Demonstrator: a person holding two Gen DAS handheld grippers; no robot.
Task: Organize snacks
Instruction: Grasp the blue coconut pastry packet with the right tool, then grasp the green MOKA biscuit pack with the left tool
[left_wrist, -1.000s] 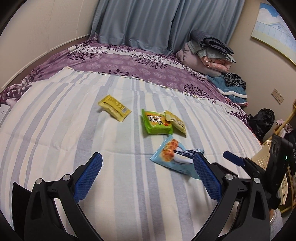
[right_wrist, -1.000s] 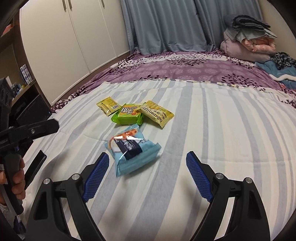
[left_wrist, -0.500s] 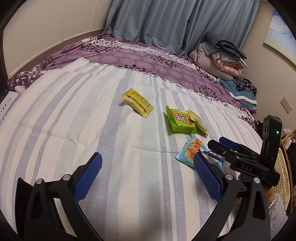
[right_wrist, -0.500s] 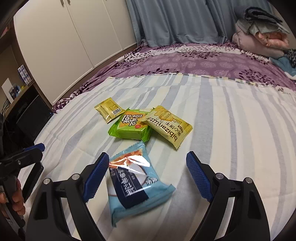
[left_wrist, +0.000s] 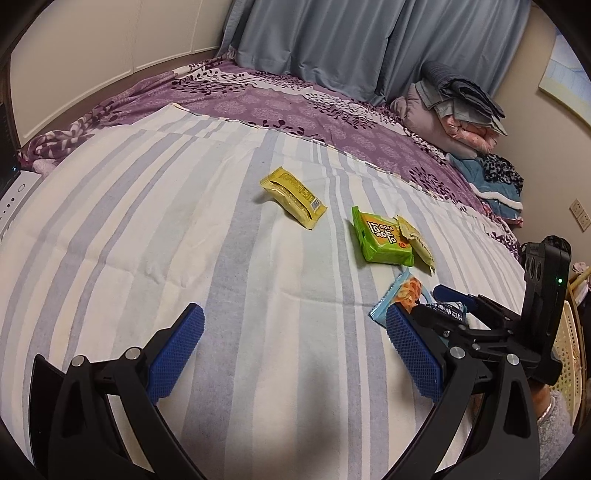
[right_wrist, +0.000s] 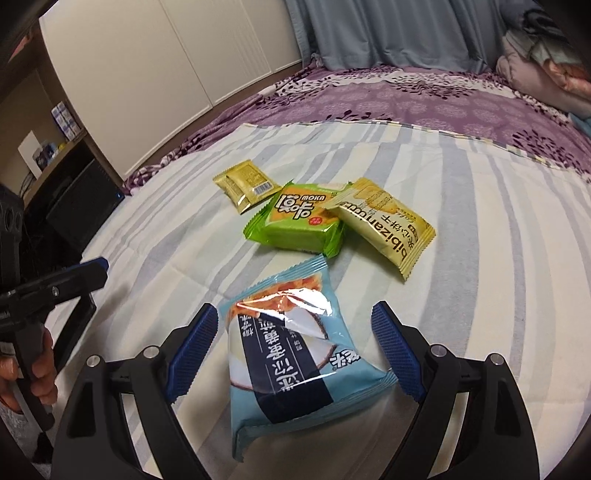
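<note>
Snacks lie loose on the striped bedspread (left_wrist: 184, 229), none sorted yet as far as I can judge: a small gold packet (right_wrist: 246, 185), a green packet (right_wrist: 299, 225) overlapped by a yellow packet (right_wrist: 388, 227), and a blue packet (right_wrist: 295, 354). The right gripper (right_wrist: 291, 350) straddles the blue packet, jaws wide, not yet pinching. The left gripper (left_wrist: 295, 350) hangs over bare cloth, jaws wide, holding nothing.

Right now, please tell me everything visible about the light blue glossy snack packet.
The light blue glossy snack packet is a sealed, puffy plastic pillow bag with crimped ends, a dark blue band of white characters and an orange food picture. It lies flat on the striped bedsheet, between the open right gripper's blue pads, untouched as far as visible.
</note>
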